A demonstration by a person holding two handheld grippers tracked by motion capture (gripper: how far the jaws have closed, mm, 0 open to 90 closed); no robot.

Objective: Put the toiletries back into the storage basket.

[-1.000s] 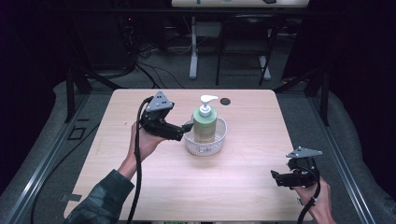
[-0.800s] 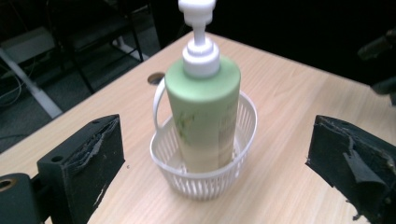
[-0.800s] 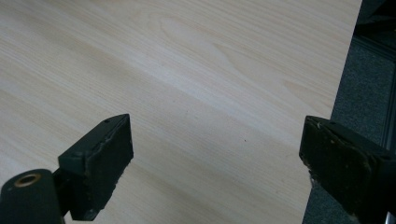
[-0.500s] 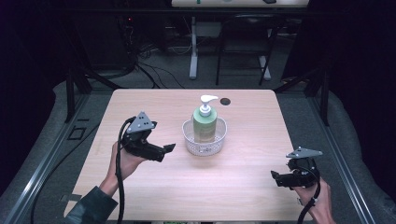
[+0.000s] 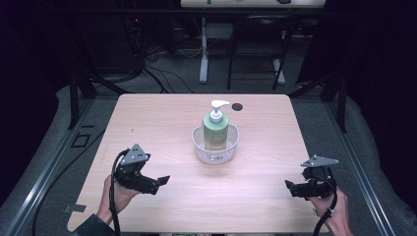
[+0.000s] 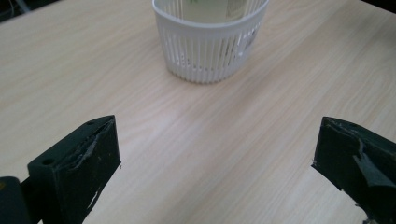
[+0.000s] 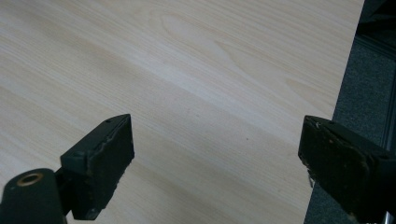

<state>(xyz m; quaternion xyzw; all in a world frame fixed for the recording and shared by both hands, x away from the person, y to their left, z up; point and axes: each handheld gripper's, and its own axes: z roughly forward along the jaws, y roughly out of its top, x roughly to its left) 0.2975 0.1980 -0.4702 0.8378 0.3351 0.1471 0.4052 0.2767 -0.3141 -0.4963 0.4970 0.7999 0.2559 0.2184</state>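
Note:
A green soap bottle (image 5: 215, 130) with a white pump stands upright in a small white slatted basket (image 5: 215, 153) at the middle of the wooden table (image 5: 157, 118). My left gripper (image 5: 163, 182) sits low over the near left of the table, pointing right, well short of the basket. Its jaws have just been opening and stand wide with nothing between them. From the left gripper (image 6: 215, 154) view, the basket (image 6: 208, 51) lies ahead with the bottle (image 6: 210, 7) inside. My right gripper (image 5: 290, 187) rests near the front right corner, open and holding nothing (image 7: 215, 154).
A dark round hole (image 5: 237, 106) marks the table's far edge behind the bottle. The table's right edge (image 7: 348, 60) drops to dark floor close beside the right gripper. Table legs and cables (image 5: 162, 73) lie beyond the far side.
My left gripper has drawn back from beside the bottle toward the near left of the table and sunk lower. The right gripper has stayed put.

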